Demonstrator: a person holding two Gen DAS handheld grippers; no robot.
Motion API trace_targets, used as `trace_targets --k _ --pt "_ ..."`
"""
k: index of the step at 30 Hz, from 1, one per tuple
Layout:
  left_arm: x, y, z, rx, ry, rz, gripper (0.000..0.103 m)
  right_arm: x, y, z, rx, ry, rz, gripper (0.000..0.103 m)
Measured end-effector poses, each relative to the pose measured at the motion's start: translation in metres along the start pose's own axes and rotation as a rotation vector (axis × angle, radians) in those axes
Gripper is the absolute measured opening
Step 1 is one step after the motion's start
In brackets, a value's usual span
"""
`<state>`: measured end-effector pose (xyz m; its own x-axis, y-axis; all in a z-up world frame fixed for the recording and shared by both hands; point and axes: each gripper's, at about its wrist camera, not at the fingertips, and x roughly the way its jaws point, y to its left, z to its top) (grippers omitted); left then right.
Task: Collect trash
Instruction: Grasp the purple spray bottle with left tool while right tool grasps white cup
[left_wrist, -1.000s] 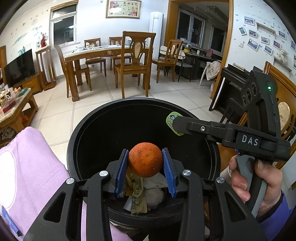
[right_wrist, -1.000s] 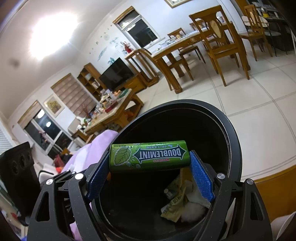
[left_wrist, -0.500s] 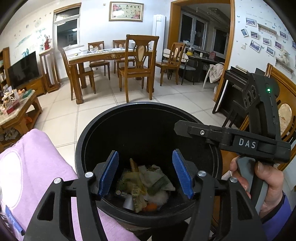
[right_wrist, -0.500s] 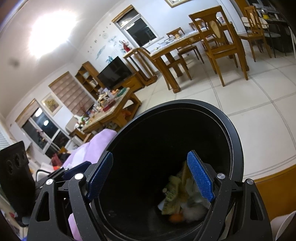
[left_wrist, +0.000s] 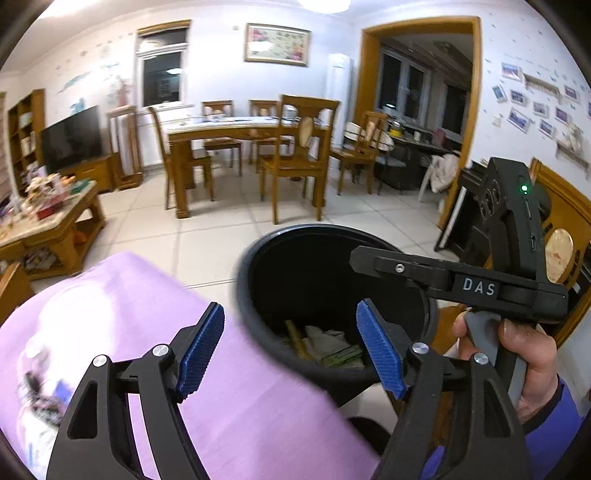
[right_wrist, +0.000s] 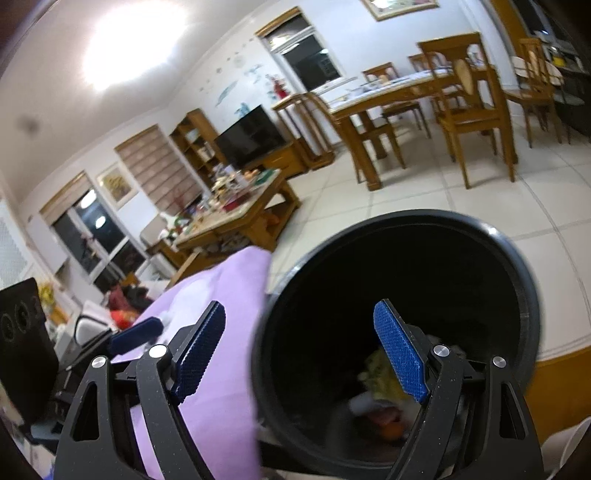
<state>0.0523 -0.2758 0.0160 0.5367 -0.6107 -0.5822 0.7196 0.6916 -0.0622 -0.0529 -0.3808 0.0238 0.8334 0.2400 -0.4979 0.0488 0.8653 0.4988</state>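
- The round black plastic trash bin (left_wrist: 332, 266) stands on the pale tiled floor just beside the lilac cloth-covered surface (left_wrist: 229, 387), and both views look down into it.
- At its bottom lies a heap of collected trash (left_wrist: 325, 345): crumpled pale paper, yellowish wrappers and a flat green packet; the right wrist view also shows something orange low in the heap, too blurred to name.
- The left gripper (left_wrist: 291, 350) has its blue ribbed pads spread wide with nothing between them, one pad over the lilac cloth and the other over the bin's mouth.
- The right gripper (right_wrist: 303, 350) is likewise wide apart and empty, straddling the bin's near rim; in the left wrist view its black body is held by the person's right hand (left_wrist: 524, 354) above the bin.
- As a judgement, this part of the task looks done: trash is inside the bin and neither tool carries anything.
- What is left cannot be settled here. Some small blurred items lie at the lower left of the lilac cloth, too smeared to tell whether they are trash.
- The only writing that reads clearly is "DAS", in white letters on the right gripper's body.
- The green packet's printing is too small to read.
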Motion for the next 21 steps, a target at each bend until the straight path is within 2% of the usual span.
trace_targets --k 3,6,7,11,13,16,21 --pt "-0.027 0.035 -0.014 -0.056 -0.014 0.053 0.074 0.011 0.023 -0.001 -0.028 0.016 0.017 0.082" --pt "-0.056 0.076 -0.032 -0.127 -0.024 0.126 0.074 0.042 0.082 -0.005 -0.104 0.067 0.054 0.082" --pt "-0.068 0.093 -0.040 -0.154 -0.026 0.161 0.074 0.042 0.082 -0.005 -0.104 0.067 0.054 0.082" --pt "-0.109 0.157 -0.070 -0.265 -0.029 0.291 0.074 0.091 0.159 -0.017 -0.213 0.152 0.092 0.082" --pt "-0.128 0.189 -0.088 -0.324 -0.028 0.361 0.074 0.099 0.172 -0.024 -0.233 0.165 0.099 0.082" --pt "-0.147 0.232 -0.111 -0.399 0.000 0.455 0.074 0.130 0.217 -0.034 -0.300 0.207 0.114 0.082" --pt "-0.149 0.275 -0.133 -0.452 0.097 0.503 0.074 0.189 0.278 -0.041 -0.390 0.276 0.111 0.082"
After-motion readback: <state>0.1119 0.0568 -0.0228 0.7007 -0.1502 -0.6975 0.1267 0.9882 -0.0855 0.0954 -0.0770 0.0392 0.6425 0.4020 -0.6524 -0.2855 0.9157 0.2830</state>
